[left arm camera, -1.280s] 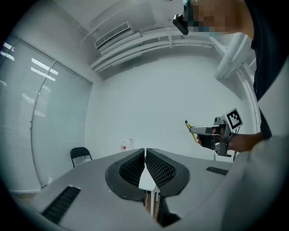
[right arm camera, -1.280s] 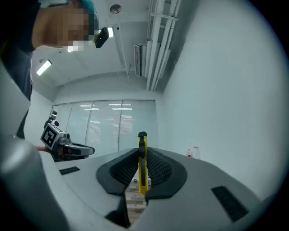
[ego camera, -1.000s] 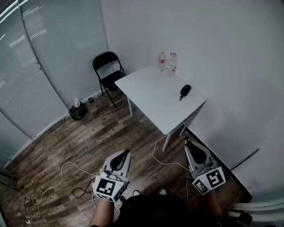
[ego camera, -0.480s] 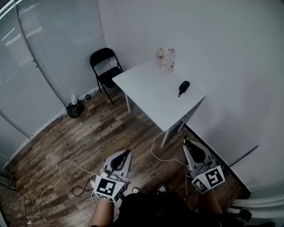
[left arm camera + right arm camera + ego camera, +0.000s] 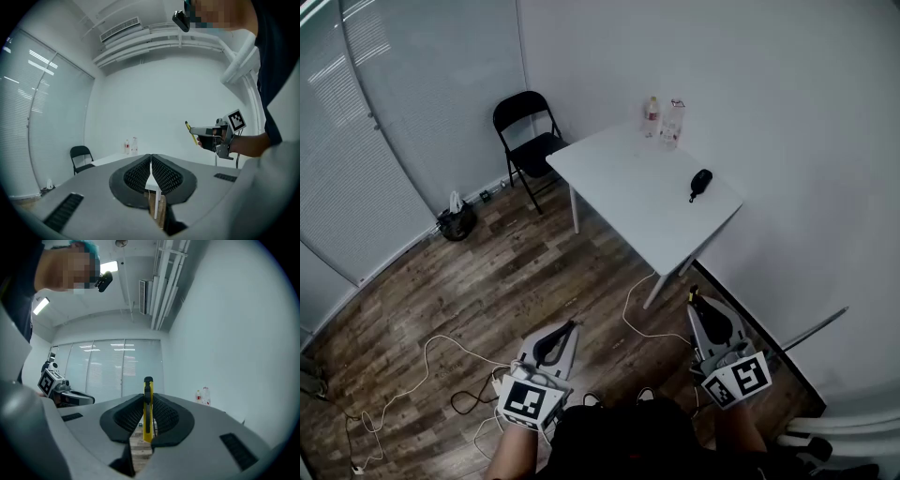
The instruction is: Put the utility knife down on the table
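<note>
A yellow utility knife (image 5: pixel 148 408) stands upright between the jaws of my right gripper (image 5: pixel 148 416), which is shut on it. In the head view that right gripper (image 5: pixel 695 302) is low at the right, over the floor, with the knife's tip (image 5: pixel 693 295) poking out toward the white table (image 5: pixel 619 187). My left gripper (image 5: pixel 571 328) is low at the left, its jaws shut with nothing between them. The left gripper view shows the left gripper (image 5: pixel 151 166) pressed together, and the right gripper (image 5: pixel 193 131) with the knife (image 5: pixel 189 131) beyond.
On the table lie a black object (image 5: pixel 700 182) near the right edge and two bottles (image 5: pixel 663 120) at the far corner. A black folding chair (image 5: pixel 528 136) stands left of it. Cables (image 5: pixel 441 361) trail over the wooden floor; a dark bag (image 5: pixel 456 223) sits by the glass wall.
The view has shifted slightly, so the table and chair sit a little further right in the frame. Both grippers keep their places and states.
</note>
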The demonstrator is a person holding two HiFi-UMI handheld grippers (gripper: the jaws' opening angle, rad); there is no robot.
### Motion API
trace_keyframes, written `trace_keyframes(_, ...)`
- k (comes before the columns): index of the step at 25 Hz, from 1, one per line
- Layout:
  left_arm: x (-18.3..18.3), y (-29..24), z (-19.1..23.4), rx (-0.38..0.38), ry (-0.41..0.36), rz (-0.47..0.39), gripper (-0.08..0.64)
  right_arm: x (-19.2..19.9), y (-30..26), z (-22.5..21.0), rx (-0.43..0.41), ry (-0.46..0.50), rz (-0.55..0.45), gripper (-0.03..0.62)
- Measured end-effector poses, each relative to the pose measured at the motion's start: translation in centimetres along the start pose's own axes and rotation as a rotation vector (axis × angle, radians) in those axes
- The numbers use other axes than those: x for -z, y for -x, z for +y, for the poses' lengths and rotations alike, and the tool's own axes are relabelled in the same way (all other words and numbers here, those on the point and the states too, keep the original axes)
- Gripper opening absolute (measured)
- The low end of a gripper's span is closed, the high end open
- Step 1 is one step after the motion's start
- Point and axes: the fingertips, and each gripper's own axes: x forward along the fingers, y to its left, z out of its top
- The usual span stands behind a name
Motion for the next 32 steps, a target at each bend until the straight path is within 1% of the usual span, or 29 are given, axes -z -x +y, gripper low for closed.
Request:
trace_keyframes(3, 0.3, 0.1, 1.2, 0.018, 0.005, 0.002, 0.031, 0.5, -0.8, 0.8, 0.010, 0.003, 0.013, 0.071)
trace_keyframes(6, 0.6, -0.4, 2.0, 0.036, 0.016, 0.010, 0.031, 1.0, -1.3, 0.8, 0.027, -0.006, 0.026, 0.071)
trace_keyframes(12, 0.7, -3.9, 2.1, 0.066, 0.019, 0.019, 0.031, 1.9, -1.8, -2.2, 0.067, -0.015, 0.036, 0.071)
trace_keyframes(16, 0.5, -7.4, 2.3, 0.063, 0.014, 0.021, 0.031, 2.5, -3.2, -5.5, 0.068, -0.012, 0.038, 0.071)
trace_keyframes(20, -0.1, -11.3, 2.8, 0.054, 0.012, 0.026, 0.031, 2.2, -5.6, -9.2, 0.057, -0.016, 0.028, 0.071)
trace_keyframes(27, -1.0, -19.8, 3.1, 0.021, 0.022, 0.036, 0.031, 2.9, -9.4, -17.7, 0.039, -0.041, 0.023, 0.071)
trace_keyframes(32, -1.8, -25.2, 2.6, -0.004, 0.014, 0.049, 0.031, 3.3, -10.6, -23.1, 0.021, -0.046, 0.034, 0.071)
